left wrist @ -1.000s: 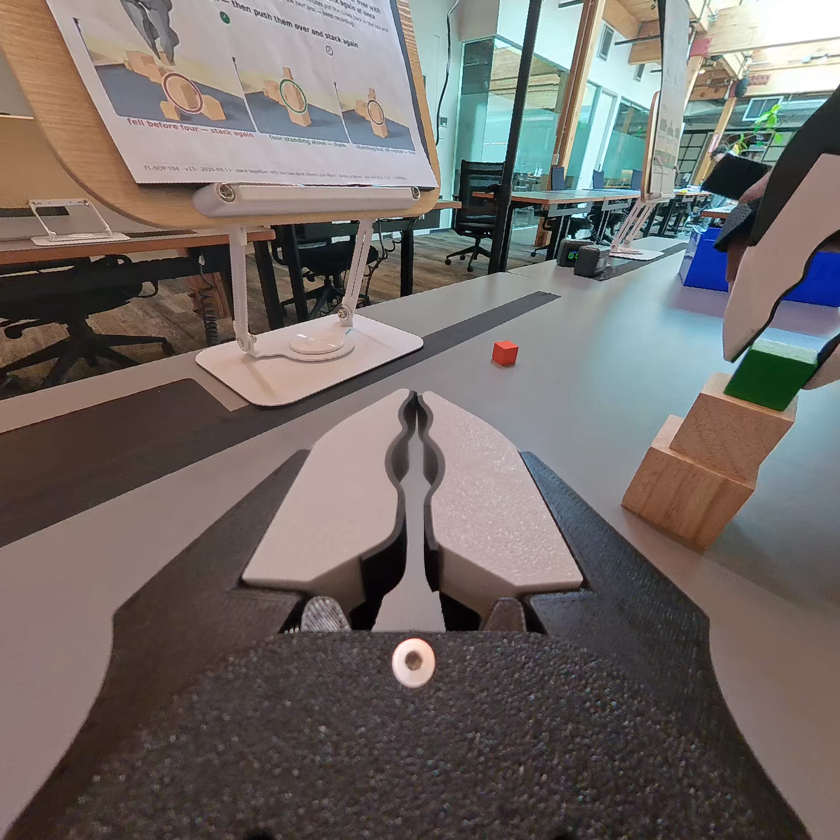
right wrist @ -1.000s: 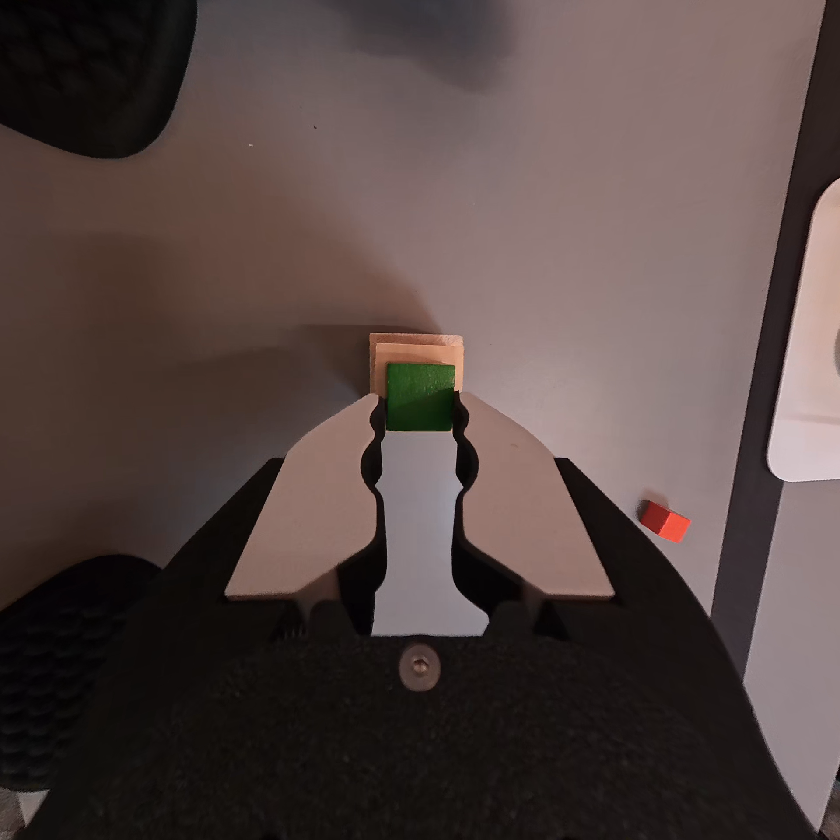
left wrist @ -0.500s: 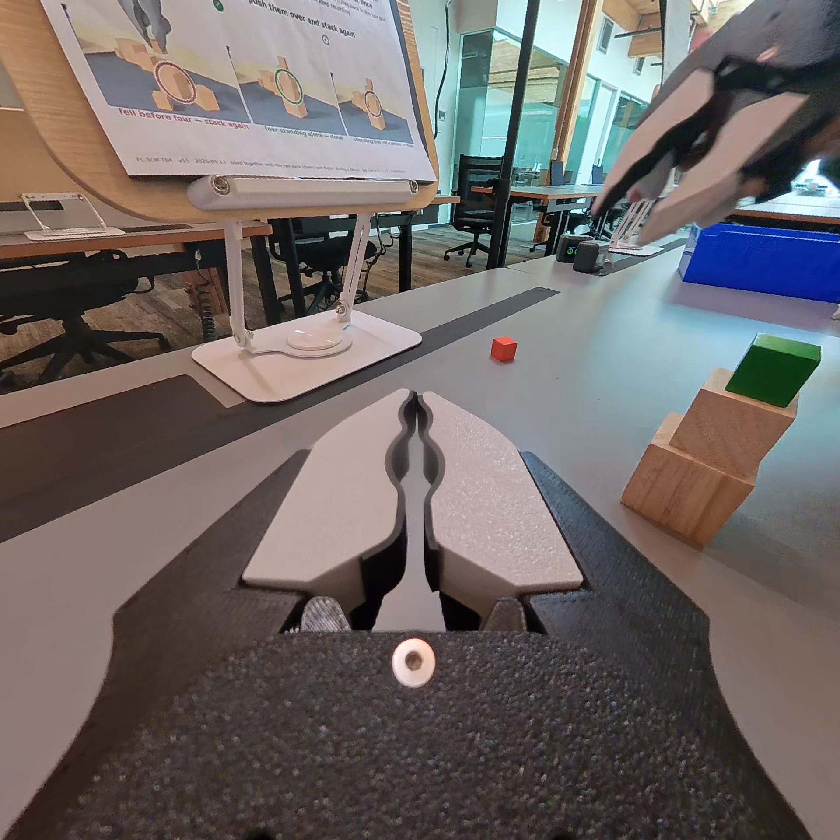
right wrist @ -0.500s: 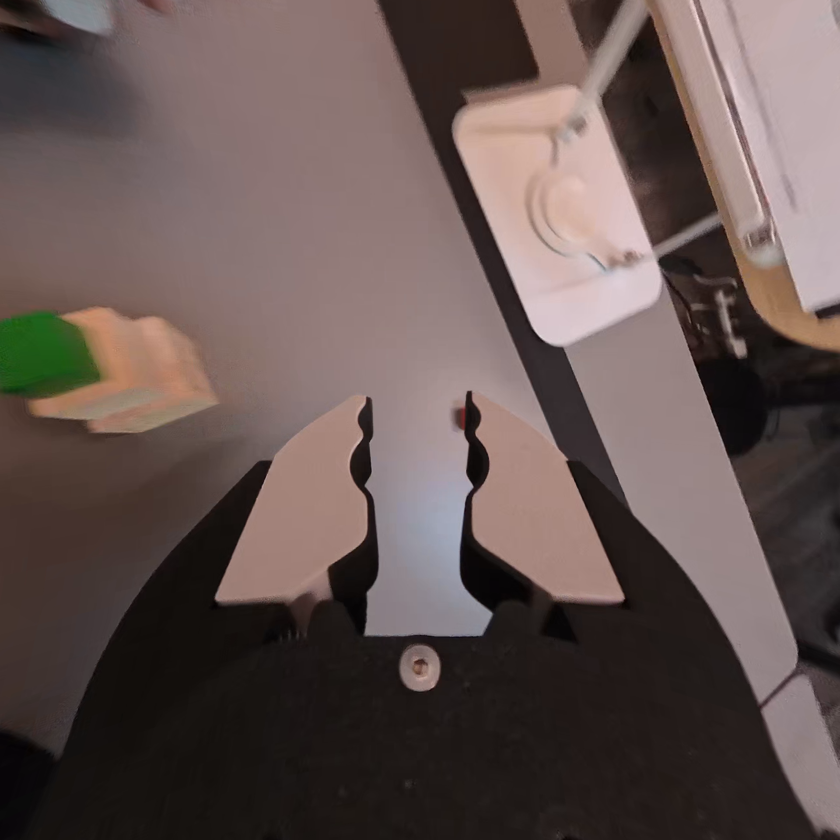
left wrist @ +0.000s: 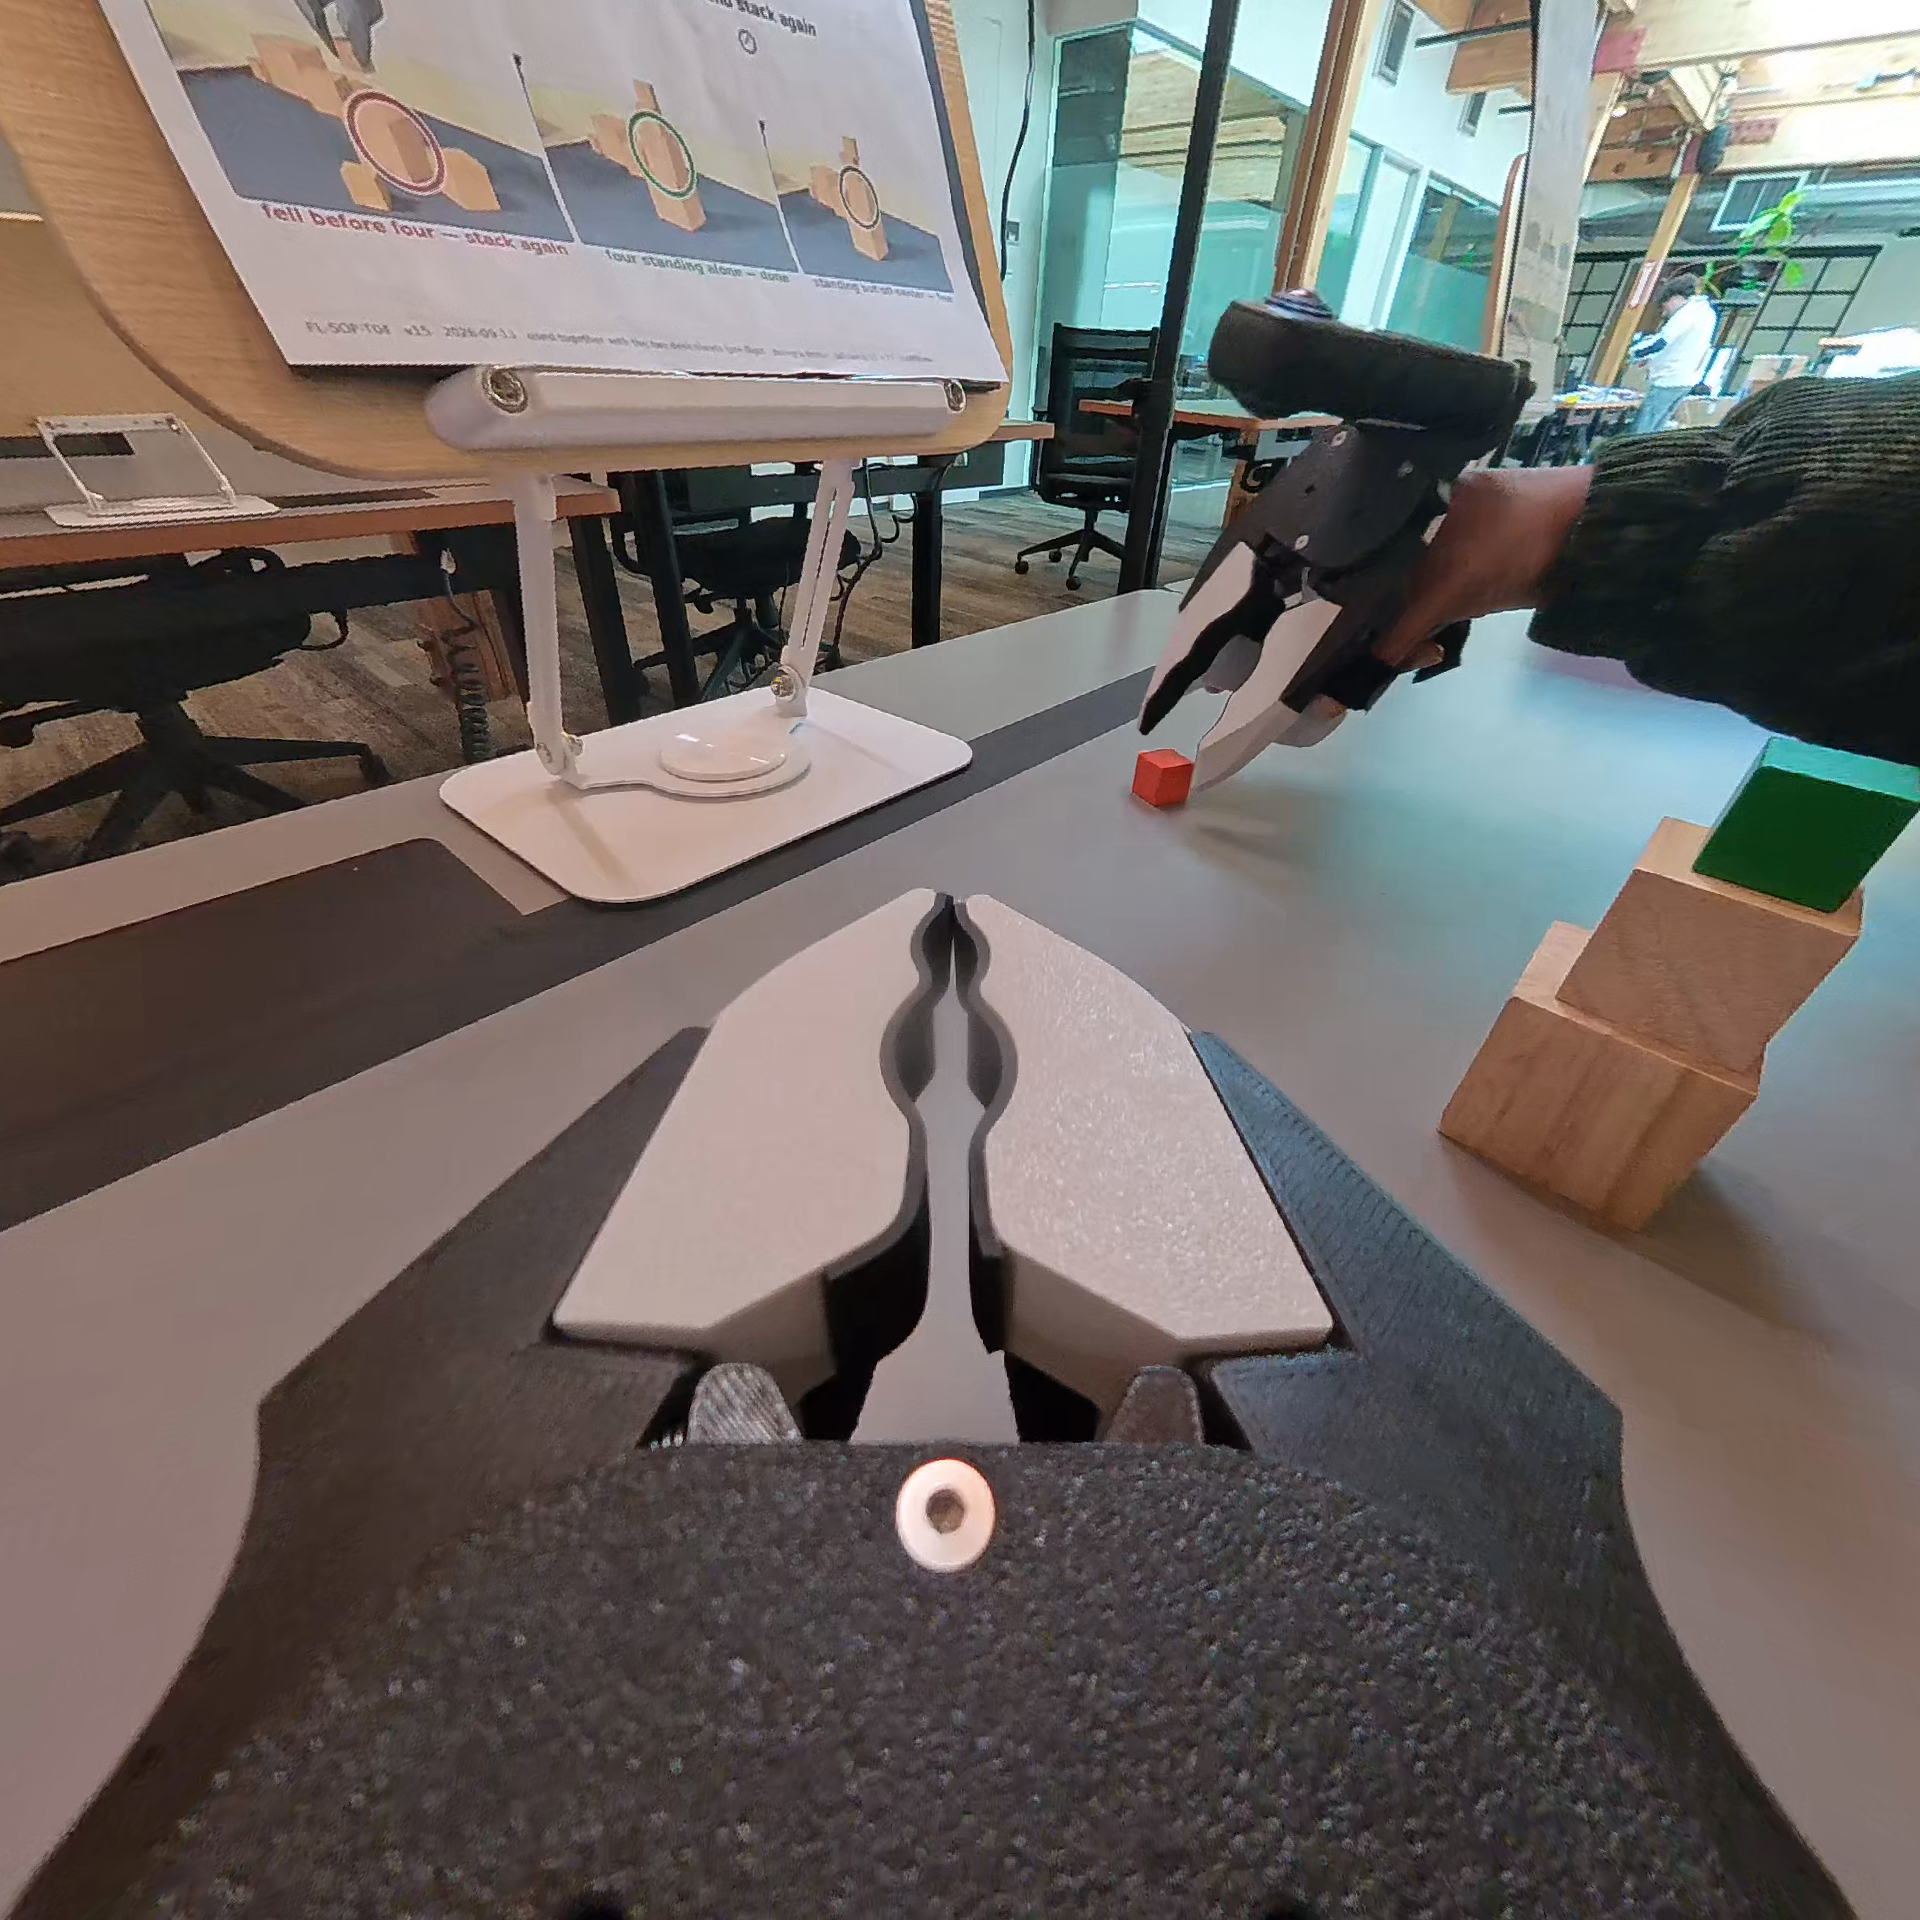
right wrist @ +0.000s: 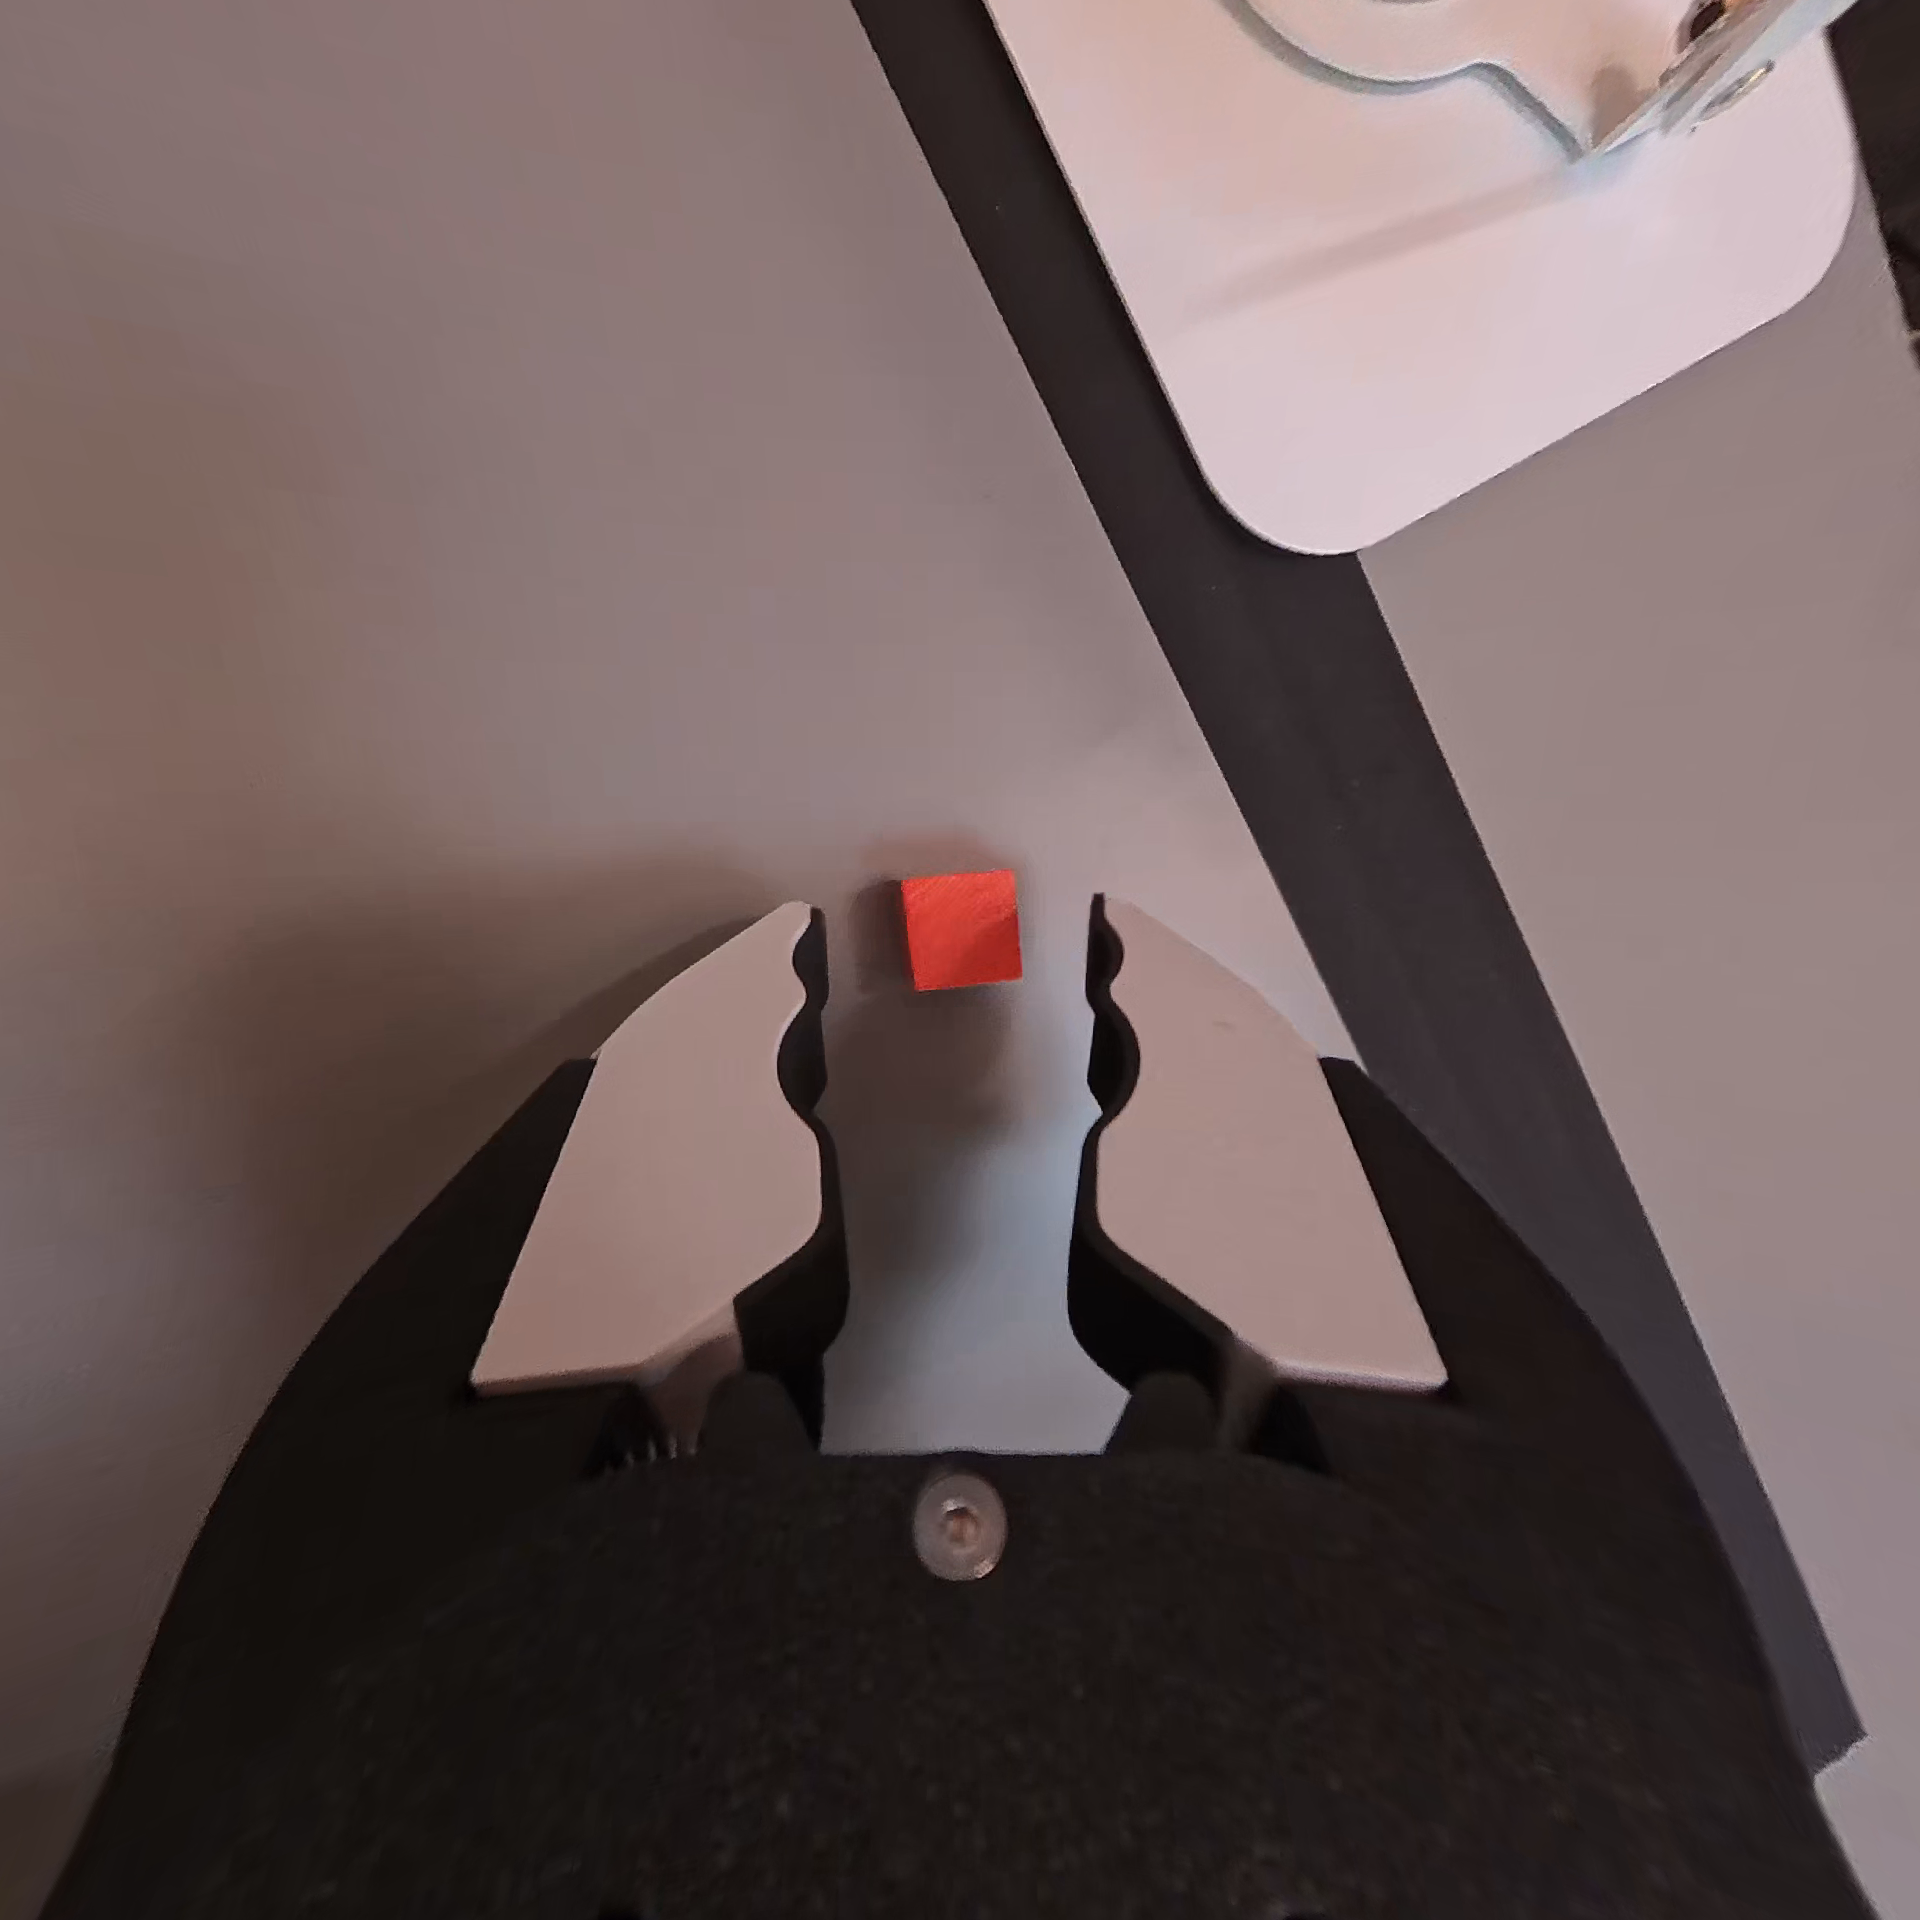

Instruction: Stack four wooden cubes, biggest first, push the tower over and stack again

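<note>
right gripper [right wrist: 956,914] open, straddling small red cube [right wrist: 960,931], pads seemingly clear | left gripper [left wrist: 951,914] closed, empty | grey table [left wrist: 1351,935]

Grey table [left wrist: 1403,935] (dark strip): red cube [left wrist: 1161,777], wooden block stack [left wrist: 1621,1049], white stand base [left wrist: 717,800].

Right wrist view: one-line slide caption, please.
Open right gripper straddles a small red cube on the grey table, pads clear of it.
</note>
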The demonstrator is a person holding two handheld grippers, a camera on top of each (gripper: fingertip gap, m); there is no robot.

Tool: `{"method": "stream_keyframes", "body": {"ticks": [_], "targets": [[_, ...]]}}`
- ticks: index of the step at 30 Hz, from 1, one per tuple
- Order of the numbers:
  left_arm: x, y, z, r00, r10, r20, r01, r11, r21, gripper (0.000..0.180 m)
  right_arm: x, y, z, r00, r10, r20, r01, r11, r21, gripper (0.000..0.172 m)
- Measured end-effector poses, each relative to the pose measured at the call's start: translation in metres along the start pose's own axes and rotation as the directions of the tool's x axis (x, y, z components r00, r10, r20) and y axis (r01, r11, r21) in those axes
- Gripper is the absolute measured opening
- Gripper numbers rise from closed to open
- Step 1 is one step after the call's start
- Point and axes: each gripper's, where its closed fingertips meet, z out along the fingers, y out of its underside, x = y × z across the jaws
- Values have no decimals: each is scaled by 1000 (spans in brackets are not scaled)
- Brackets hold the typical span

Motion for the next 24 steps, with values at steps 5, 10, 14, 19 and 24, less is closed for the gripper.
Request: {"method": "stream_keyframes", "body": {"ticks": [5,10,14,19,24], "targets": [[-1,1,1,1000,-5,-4,4,1000,-2,0,-7,-3,0,999,-17,44,18,1000,-13,21],[-1,1,3,1000,-3,-12,3,1000,-6,0,-55,-48,-52,983,-129,127,114,986,119,21],[0,1,2,1000,2,-8,-2,1000,-5,0,-115,-70,-96,952,-265,152,238,956,174,21],[-1,-1,0,1000,-6,-7,7,1000,11,0,-173,-75,-129,922,-333,196,301,937,177,21],[1,-2,0,1000,-12,-17,12,1000,20,0,-199,-72,-135,913,-351,207,324,934,152,21]]}}
